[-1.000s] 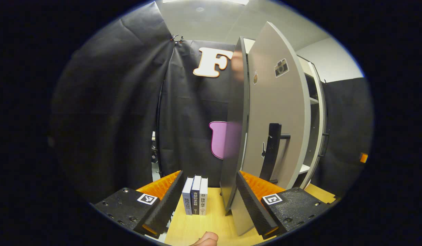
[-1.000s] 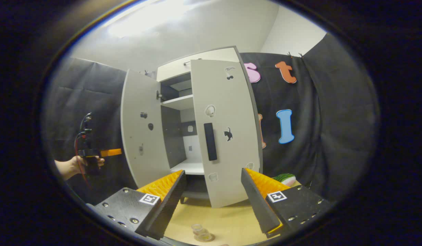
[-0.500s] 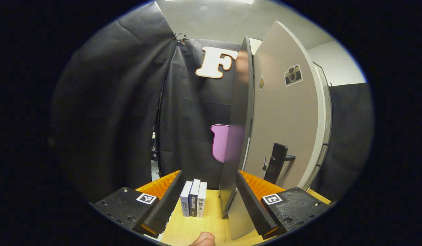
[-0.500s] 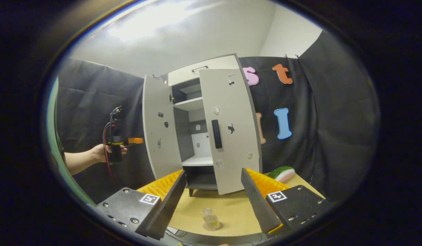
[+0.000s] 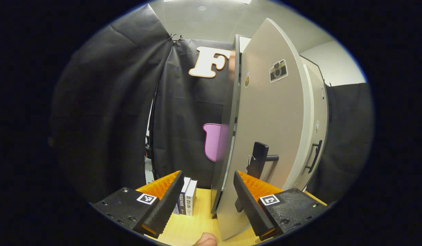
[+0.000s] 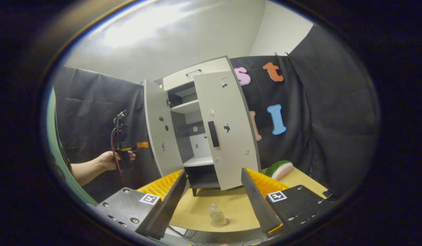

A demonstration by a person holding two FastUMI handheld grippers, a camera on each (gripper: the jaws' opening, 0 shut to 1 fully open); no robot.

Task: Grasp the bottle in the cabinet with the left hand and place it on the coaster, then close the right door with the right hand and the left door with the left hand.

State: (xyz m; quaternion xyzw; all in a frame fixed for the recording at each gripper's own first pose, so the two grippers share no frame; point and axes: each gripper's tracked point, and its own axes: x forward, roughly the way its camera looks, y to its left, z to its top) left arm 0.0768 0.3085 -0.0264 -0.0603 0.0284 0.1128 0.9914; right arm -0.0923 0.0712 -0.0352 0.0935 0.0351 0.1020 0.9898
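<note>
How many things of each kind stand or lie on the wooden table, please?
White two-door cabinet: 1
Small clear glass bottle on a round coaster: 1 each
Upright books: 2 visible
Watermelon-slice toy: 1
Total: 6

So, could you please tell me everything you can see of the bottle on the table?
The bottle is small and clear, glass or plastic by its look, with a narrower neck and a trace of yellowish content low inside. It stands upright on a round coaster near the front edge of the wooden table, in front of the cabinet. Nothing else touches it; the right gripper is open, its fingers apart above it.
</note>
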